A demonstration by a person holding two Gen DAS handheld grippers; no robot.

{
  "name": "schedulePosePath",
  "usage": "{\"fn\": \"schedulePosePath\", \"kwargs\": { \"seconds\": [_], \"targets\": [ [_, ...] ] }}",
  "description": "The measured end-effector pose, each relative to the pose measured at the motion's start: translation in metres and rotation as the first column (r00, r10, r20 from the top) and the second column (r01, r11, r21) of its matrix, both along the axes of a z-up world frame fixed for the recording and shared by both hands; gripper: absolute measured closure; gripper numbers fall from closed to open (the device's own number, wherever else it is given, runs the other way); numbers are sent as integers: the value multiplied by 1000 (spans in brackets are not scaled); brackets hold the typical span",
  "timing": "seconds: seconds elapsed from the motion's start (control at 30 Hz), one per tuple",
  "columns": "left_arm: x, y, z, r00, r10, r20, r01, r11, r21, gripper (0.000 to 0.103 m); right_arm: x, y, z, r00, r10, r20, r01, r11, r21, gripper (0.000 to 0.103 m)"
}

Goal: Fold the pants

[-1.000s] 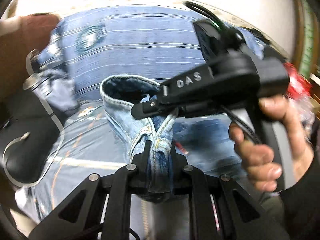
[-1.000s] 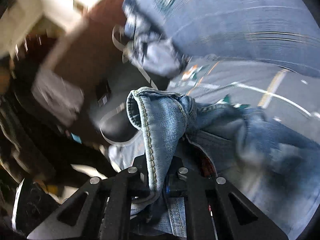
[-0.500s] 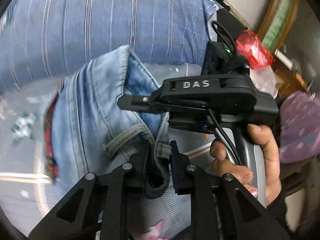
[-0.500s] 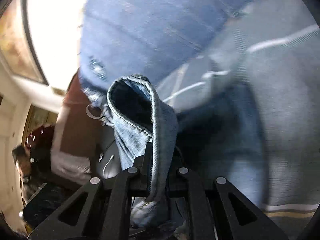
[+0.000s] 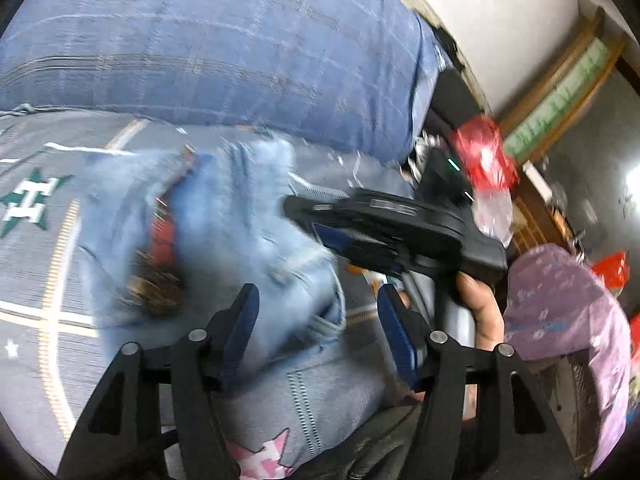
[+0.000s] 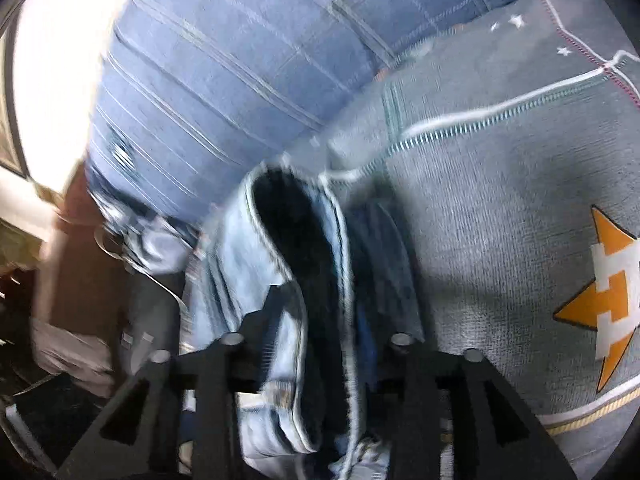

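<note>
Light blue denim pants (image 5: 224,232) lie bunched on a grey blanket (image 5: 36,272), blurred by motion. My left gripper (image 5: 316,320) is open; its blue-padded fingers stand wide apart with the denim loose between and below them. The right gripper shows in the left wrist view (image 5: 384,220), held in a hand just right of the pants. In the right wrist view the pants' waistband (image 6: 304,264) gapes open between the fingers of my right gripper (image 6: 320,320), which stand apart and do not pinch the cloth.
A blue striped cushion (image 5: 208,40) backs the blanket (image 6: 500,240), which has star emblems. A red bag (image 5: 486,158), a purple cloth (image 5: 560,304) and wooden furniture (image 5: 560,92) are at the right. Dark clutter (image 6: 60,320) lies at the left.
Both grippers were shut on the denim waistband and are now open. The pants have dropped onto the blanket, and both views have swung.
</note>
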State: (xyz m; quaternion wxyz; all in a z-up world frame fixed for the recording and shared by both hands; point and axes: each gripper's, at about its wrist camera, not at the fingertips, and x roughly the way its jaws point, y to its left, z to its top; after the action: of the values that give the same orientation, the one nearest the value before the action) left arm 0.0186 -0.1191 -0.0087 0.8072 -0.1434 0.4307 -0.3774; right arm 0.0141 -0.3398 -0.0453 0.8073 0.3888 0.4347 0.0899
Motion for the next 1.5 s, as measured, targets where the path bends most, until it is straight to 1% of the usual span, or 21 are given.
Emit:
{"fn": "schedulePosePath", "kwargs": {
  "seconds": [0.03,0.13,0.23,0.3,0.4,0.43,0.5,0.53,0.63,0.7,0.77,0.83,0.87,1.0,1.1,1.17,1.2,1.27,1.4,1.47,1.5],
  "targets": [
    [5,6,3,999,35,6,-35,999,14,37,-6,-3,6,999,-18,32,18,1000,10,45],
    [15,28,-1,989,150,20,-151,986,76,36,-29,5,32,987,0,161,5,999,-36,43],
    [27,34,-18,982,183,-57,-178,981,78,36,-37,20,39,975,63,211,-56,998,-37,41],
    [31,28,-26,978,184,-94,-177,981,75,36,-38,27,35,984,73,166,-60,995,-80,41],
    [29,16,-27,981,180,-76,-170,978,123,36,-37,29,20,995,67,80,-57,991,-119,42],
    [29,16,-27,981,181,-71,-169,975,140,36,-36,31,16,994,75,73,-67,991,-113,54],
    [27,9,-31,981,186,-59,-174,969,173,36,-37,38,12,991,118,65,-110,988,-112,88],
    [26,5,-32,981,185,-49,-173,967,186,36,-39,42,15,992,109,67,-99,985,-141,92],
    [14,6,-32,985,171,-17,-164,964,207,36,-59,44,38,988,84,128,-59,980,-188,93],
    [12,3,-34,988,156,-10,-150,964,220,35,-62,45,37,991,66,117,-36,969,-243,93],
    [15,-3,-41,988,152,-13,-144,956,257,34,-46,50,3,998,51,-40,-61,951,-305,93],
    [19,-10,-51,990,140,-26,-125,943,309,34,-38,43,-25,988,51,-149,-87,965,-249,91],
    [18,-12,-51,990,138,-7,-128,937,326,34,-38,41,-25,988,43,-148,-78,967,-242,91],
    [11,-9,-45,991,130,36,-135,937,322,34,-41,47,-14,992,41,-118,-77,946,-315,82],
    [7,15,-30,986,166,27,-167,958,234,34,-49,51,4,999,34,-27,-41,929,-367,67],
    [12,43,-20,975,223,7,-221,963,155,33,-57,44,22,997,20,70,5,941,-339,27],
    [16,51,-19,969,247,-11,-243,960,136,32,-60,38,26,995,4,100,28,948,-318,20],
    [30,76,-28,945,313,-97,-303,947,101,29,-61,25,26,994,-45,103,73,955,-288,18],
    [56,97,-66,892,336,-303,-330,941,73,30,-52,8,-5,995,-83,-50,68,968,-243,18],
    [58,102,-74,870,371,-325,-364,927,87,31,-43,12,-17,993,-53,-105,32,981,-190,18],
    [58,100,-74,870,367,-329,-360,929,85,31,-44,13,-23,992,-33,-119,14,987,-159,18]
  ]
}}
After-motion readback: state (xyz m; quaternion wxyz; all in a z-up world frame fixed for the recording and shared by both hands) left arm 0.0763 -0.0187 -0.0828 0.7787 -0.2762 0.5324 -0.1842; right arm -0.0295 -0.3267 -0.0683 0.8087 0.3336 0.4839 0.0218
